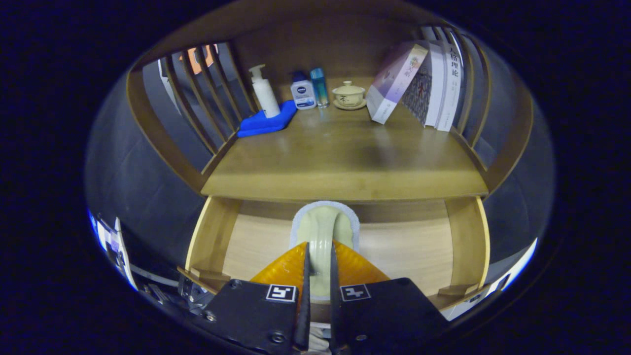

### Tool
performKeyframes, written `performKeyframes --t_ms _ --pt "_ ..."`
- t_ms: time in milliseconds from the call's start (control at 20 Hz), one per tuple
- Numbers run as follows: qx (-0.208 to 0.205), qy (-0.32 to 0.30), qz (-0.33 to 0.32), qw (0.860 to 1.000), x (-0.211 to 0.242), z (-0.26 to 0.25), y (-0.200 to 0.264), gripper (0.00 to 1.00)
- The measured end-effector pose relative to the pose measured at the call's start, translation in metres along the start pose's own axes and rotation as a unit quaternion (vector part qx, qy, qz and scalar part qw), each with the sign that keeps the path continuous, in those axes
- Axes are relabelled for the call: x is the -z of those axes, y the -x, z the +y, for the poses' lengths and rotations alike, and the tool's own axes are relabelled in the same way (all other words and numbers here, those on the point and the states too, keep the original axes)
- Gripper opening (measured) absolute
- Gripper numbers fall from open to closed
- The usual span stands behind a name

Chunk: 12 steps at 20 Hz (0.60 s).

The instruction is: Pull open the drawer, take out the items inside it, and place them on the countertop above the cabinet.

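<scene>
Gripper view: the claw (318, 264) is clenched on the raised handle of a pale green, grey-edged brush-like pad (323, 229), lifted over the open wooden drawer (394, 246) just ahead, likely bound for the wooden countertop (345, 153) beyond.

- A wooden shelf unit (345, 153) stands against dark, plain walls (128, 162); its side panels are slatted (207, 93), with the dark booth showing between the slats.
- The solid wooden back panel (315, 44) and the top surface carry a soft sheen — the light seems to come from above.
- Low at both sides, thin bright strips (111, 241) show, perhaps lit floor or equipment; too distorted to tell.
</scene>
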<state>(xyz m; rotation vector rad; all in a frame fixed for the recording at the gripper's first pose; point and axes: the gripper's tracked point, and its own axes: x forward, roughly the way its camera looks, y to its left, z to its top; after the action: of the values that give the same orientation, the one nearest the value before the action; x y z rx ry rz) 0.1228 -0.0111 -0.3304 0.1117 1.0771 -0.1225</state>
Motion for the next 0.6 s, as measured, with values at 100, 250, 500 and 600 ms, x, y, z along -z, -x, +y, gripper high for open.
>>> performKeyframes --t_ms 100,250,500,600 --pt "0.007 -0.001 -0.012 1.000 -0.021 -0.003 -0.001 0.19" --pt "0.020 0.004 -0.026 0.999 -0.049 -0.008 -0.003 0.20" --pt "0.034 0.005 -0.031 0.999 -0.082 -0.014 -0.023 0.19" --pt "0.035 -0.004 -0.033 0.999 -0.098 -0.017 -0.033 0.19"
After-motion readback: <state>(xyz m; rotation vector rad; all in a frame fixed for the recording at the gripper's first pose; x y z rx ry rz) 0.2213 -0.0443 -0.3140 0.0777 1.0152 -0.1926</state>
